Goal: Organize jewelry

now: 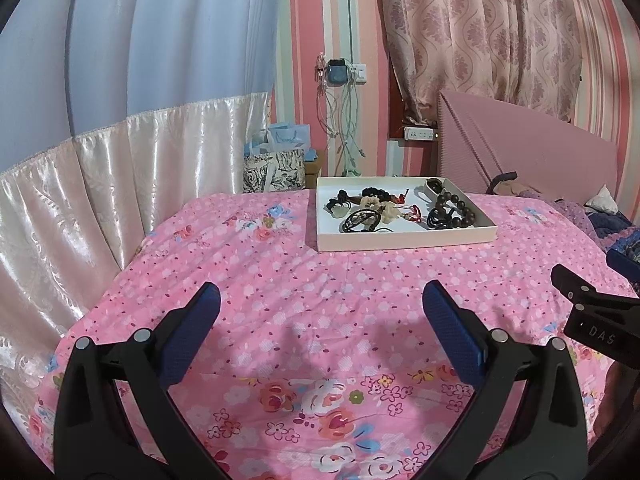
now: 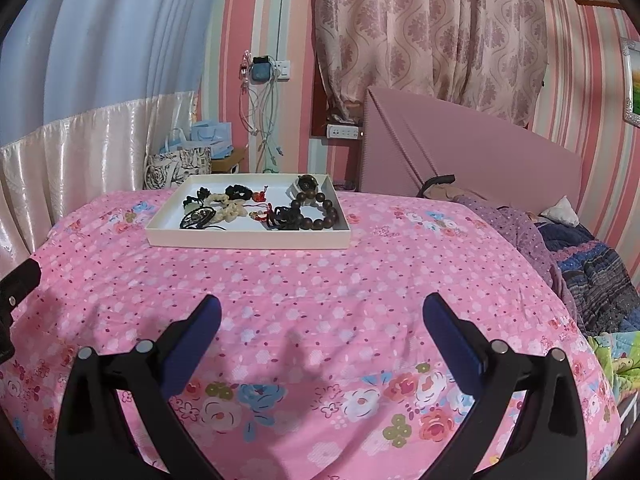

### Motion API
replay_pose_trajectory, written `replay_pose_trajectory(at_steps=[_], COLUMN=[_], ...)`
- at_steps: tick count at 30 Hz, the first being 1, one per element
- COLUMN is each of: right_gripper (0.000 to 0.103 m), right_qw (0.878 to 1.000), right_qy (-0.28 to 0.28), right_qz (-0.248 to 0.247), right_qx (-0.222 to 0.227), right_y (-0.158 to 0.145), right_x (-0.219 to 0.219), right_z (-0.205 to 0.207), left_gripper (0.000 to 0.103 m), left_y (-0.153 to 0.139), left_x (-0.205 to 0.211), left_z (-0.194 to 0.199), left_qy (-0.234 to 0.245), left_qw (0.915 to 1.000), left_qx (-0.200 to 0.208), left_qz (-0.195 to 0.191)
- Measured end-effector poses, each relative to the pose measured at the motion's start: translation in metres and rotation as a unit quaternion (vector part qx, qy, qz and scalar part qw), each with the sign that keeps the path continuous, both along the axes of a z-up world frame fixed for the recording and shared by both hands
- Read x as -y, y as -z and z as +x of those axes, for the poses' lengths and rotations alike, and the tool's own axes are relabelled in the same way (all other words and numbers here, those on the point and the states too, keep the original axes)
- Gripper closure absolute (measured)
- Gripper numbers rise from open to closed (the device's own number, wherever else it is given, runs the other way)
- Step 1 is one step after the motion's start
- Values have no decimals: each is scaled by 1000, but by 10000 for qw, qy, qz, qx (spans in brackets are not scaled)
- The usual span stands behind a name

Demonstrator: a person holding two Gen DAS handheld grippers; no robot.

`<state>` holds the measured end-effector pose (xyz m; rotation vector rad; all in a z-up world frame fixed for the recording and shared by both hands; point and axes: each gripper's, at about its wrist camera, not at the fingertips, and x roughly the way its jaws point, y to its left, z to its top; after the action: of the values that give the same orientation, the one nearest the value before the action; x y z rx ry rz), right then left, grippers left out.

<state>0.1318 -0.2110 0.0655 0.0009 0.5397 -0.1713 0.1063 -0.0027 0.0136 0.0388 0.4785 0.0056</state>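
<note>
A shallow white tray (image 1: 404, 240) (image 2: 248, 239) sits far back on the pink floral bedspread (image 1: 320, 300) (image 2: 340, 280). It holds a dark wooden bead bracelet (image 1: 456, 206) (image 2: 320, 210), black hair ties (image 1: 360, 220) (image 2: 200, 216), cream scrunchies (image 1: 370, 202) (image 2: 232, 210), red cord pieces (image 1: 414, 212) (image 2: 262, 214) and a watch (image 1: 434, 186) (image 2: 306, 184). My left gripper (image 1: 320, 300) hangs open over the bedspread, well short of the tray. My right gripper (image 2: 322, 312) is open too, nothing between its fingers. The right gripper (image 1: 592, 312) shows at the left wrist view's right edge.
A pink headboard (image 2: 480, 152) and rumpled blankets (image 2: 592, 264) lie to the right. Gift bags (image 1: 276, 160) stand behind the bed's far corner beside a satin curtain (image 1: 100, 184). Cables (image 1: 340, 120) hang from a wall socket.
</note>
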Motion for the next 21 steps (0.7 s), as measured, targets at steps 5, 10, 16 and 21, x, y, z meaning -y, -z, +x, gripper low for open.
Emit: replay_pose_trajectory(at_steps=[5,10,16,21], right_gripper=[2,2,2,2], right_qw=[10000,10000,10000,10000], right_qy=[50,59,57,63], right_qz=[18,17,14,9], right_qx=[12,11,13,14], right_y=[0,0,0,0], right_x=[3,3,3,3], right_z=[0,-1,-1,-1], left_gripper=[3,3,3,3], left_y=[-1,-1,-2,-2], left_x=[-1,2,1,1], left_z=[1,-1,0,-1], left_qy=[-24,-38,-63,-80], left_qw=[10000,10000,10000,10000], left_qx=[-4,19,2,7], left_qz=[-17,47,37,48])
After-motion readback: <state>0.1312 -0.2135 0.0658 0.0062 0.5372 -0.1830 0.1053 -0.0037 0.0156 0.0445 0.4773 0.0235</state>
